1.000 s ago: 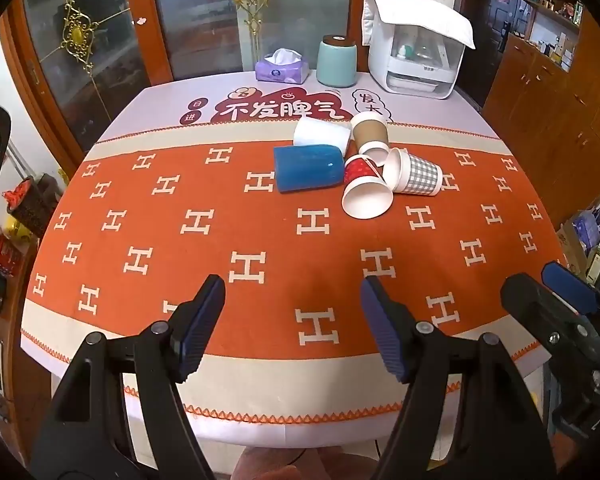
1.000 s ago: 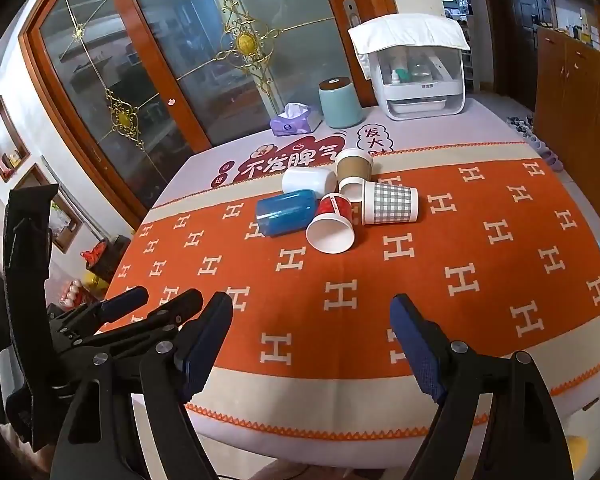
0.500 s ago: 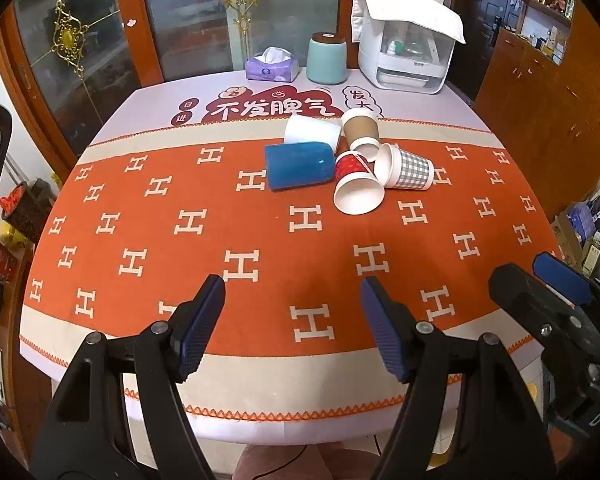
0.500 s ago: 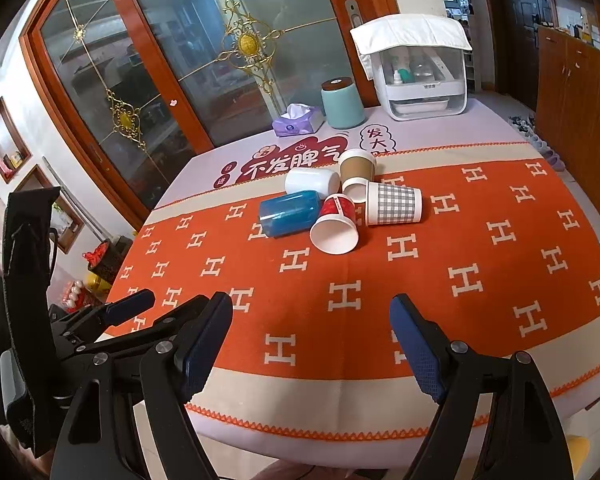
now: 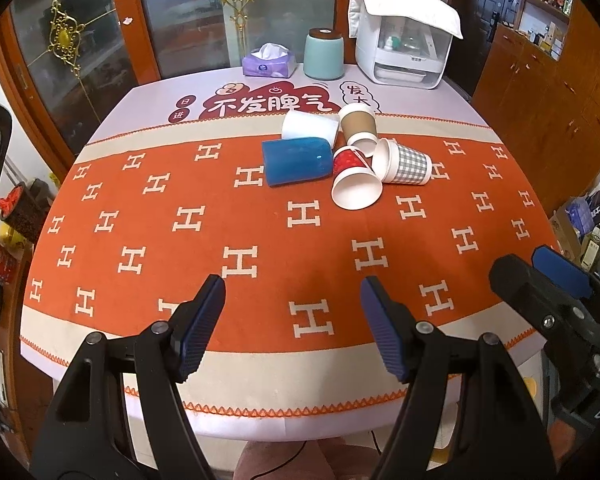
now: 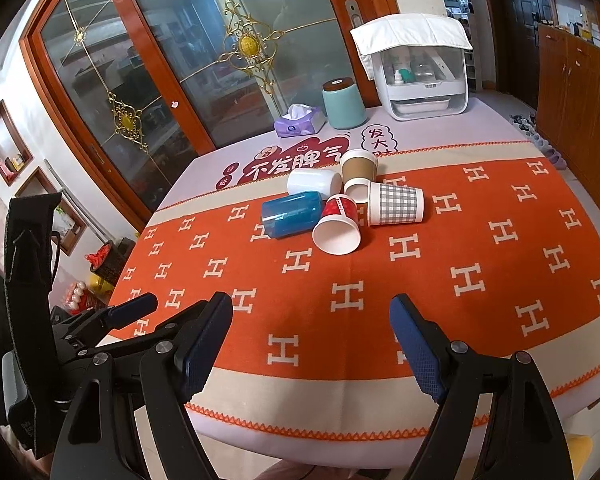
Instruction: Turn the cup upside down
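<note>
- right gripper (image 6: 312, 344) hangs over the table's (image 6: 380, 364) near edge, jaws spread wide, nothing between them; left gripper (image 6: 112, 316) sits low at left
- five cups lie tipped together mid-table: blue cup (image 6: 292, 214); white cup (image 6: 314, 181); brown cup (image 6: 358, 172); red cup (image 6: 337, 226), mouth facing the camera; checked cup (image 6: 396, 204)

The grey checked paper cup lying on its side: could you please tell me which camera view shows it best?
The right wrist view: the grey checked paper cup shows its whole side there. In the left wrist view, it looks smaller, foreshortened.
</note>
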Tool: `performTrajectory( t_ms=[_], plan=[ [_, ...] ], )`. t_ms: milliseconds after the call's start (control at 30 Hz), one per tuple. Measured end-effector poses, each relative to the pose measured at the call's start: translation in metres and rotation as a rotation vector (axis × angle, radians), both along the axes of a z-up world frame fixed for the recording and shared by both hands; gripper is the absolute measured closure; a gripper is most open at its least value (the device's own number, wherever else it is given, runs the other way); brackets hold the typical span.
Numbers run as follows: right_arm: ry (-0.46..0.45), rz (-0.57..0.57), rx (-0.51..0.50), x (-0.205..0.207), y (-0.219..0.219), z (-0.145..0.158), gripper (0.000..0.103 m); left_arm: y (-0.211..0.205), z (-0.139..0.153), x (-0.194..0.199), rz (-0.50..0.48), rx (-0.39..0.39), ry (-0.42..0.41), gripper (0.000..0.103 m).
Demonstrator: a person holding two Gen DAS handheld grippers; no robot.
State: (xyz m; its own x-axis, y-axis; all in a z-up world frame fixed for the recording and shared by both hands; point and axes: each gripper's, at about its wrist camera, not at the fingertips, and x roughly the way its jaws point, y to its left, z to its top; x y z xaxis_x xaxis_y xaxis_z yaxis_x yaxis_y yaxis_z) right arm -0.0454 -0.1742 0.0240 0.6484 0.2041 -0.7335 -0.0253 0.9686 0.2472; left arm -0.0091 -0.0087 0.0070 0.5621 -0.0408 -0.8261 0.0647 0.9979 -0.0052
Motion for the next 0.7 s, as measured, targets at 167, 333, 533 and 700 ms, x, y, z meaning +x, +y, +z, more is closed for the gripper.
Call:
performTrajectory(
  t_ms=[167, 333, 533, 700],
  plan=[
    [0.004, 0.003, 0.005, 0.001, 0.001, -0.001, 0.021, -0.003, 0.001, 0.002, -0.017, -0.002, 0.003, 0.035],
    [0.014, 0.003, 0.022, 0.004, -0.002, 0.000, 0.021, -0.003, -0.001, 0.004, -0.020, -0.026, 0.017, 0.035],
    [0.017, -0.003, 0.035, 0.011, -0.008, -0.001, 0.021, -0.004, -0.002, 0.011, -0.035, -0.033, 0.027, 0.035],
    [0.020, -0.016, 0.041, 0.019, -0.012, -0.003, 0.021, -0.010, 0.000, 0.020, -0.059, -0.008, 0.024, 0.035]
  ],
)
